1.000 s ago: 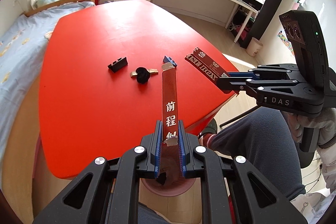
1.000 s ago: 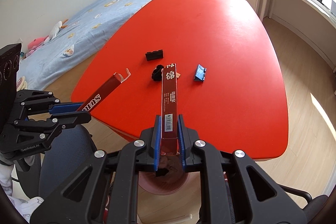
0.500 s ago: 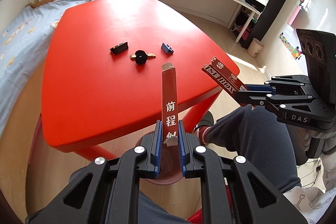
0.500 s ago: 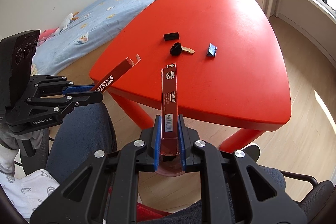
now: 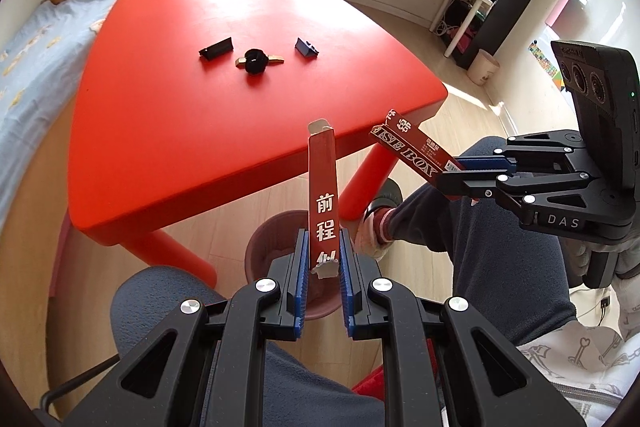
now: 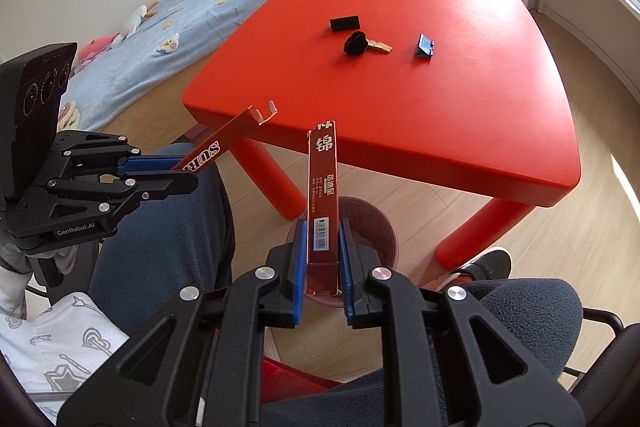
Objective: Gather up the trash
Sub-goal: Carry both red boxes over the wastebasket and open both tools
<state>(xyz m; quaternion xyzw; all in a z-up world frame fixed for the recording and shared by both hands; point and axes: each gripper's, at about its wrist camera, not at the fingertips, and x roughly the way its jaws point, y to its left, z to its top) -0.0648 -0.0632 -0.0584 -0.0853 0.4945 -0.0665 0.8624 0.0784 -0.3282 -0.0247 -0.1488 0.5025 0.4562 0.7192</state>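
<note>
While clamping one long red carton [image 5: 323, 199] in the left gripper [image 5: 323, 277] and another carton [image 6: 322, 205] in the right gripper [image 6: 322, 277], hovering both just above the pink bin [image 6: 378, 227] lying below the fingertips; long axes running straight out along the fingers; right seeming slightly nearer; reading "前程", "锦", "SUR", "ISE BOX", "GenRobot.AI", "DAS"
</note>
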